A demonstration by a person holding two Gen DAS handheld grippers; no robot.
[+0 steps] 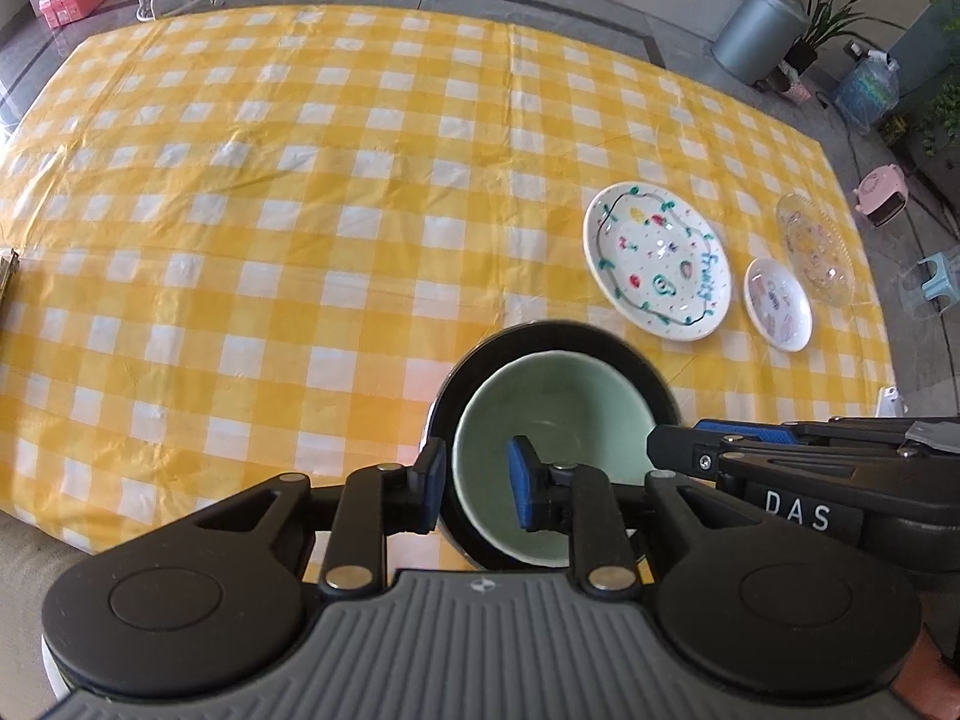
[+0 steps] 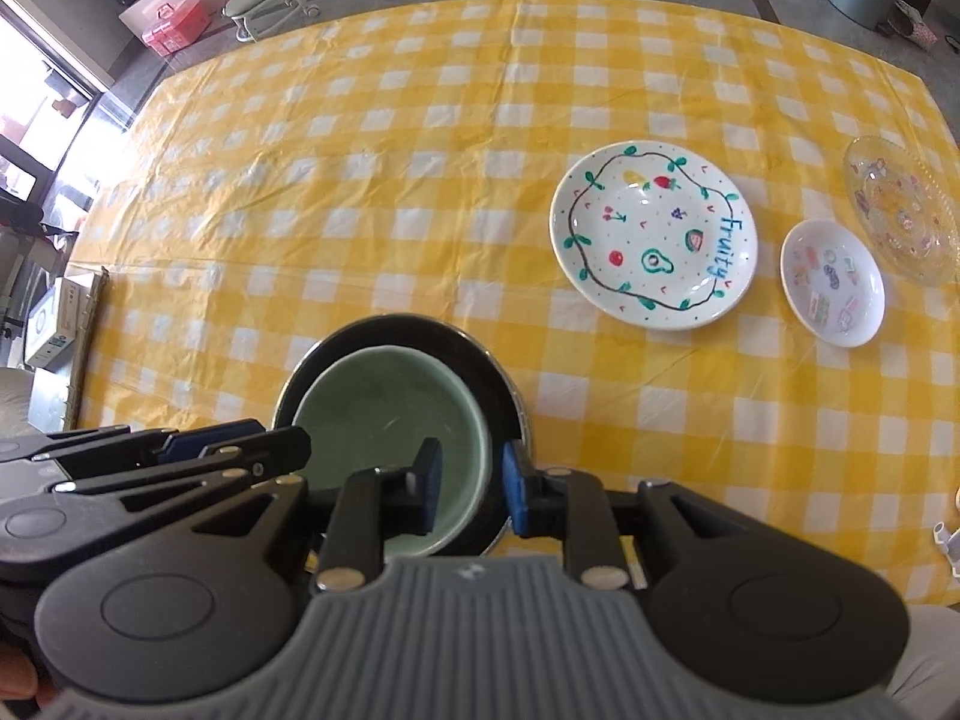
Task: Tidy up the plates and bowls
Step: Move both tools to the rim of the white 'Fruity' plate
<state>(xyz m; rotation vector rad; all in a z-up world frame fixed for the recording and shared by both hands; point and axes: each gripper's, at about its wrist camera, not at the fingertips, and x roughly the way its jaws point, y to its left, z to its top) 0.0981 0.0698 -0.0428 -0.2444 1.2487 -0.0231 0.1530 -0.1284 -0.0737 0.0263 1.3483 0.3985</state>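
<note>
Down at the near edge of the counter [image 1: 240, 192], under its yellow-and-white checked cloth, a pale green bowl [image 1: 540, 414] sits nested inside a wider black bowl [image 1: 480, 360]. The green one is pushed toward the near side of the black one, so a crescent of black interior shows at about 12 o'clock. Both look empty.

The left tongs [image 1: 477, 483] straddle the nested rims at roughly 9 o'clock on the bowls: one blue pad is outside the black wall, the other inside the green bowl, with both walls in the narrow gap. The pads look closed onto the rims, though real contact is hard to confirm. The right tongs [image 2: 471, 486] do the same at about 3 o'clock on the bowls, one pad inside the green bowl and one outside the black rim, also at a narrow gap.

Further out, toward 2 o'clock from the bowls, a white plate [image 2: 654, 234] painted with fruits and the word "fruity" lies flat with nothing on it. Just beside it toward 3 o'clock is a small white dish [image 2: 833, 283] with little printed pictures, and beyond that, near the counter's edge, a clear glass plate [image 2: 900, 210]. The three lie apart from one another.
</note>
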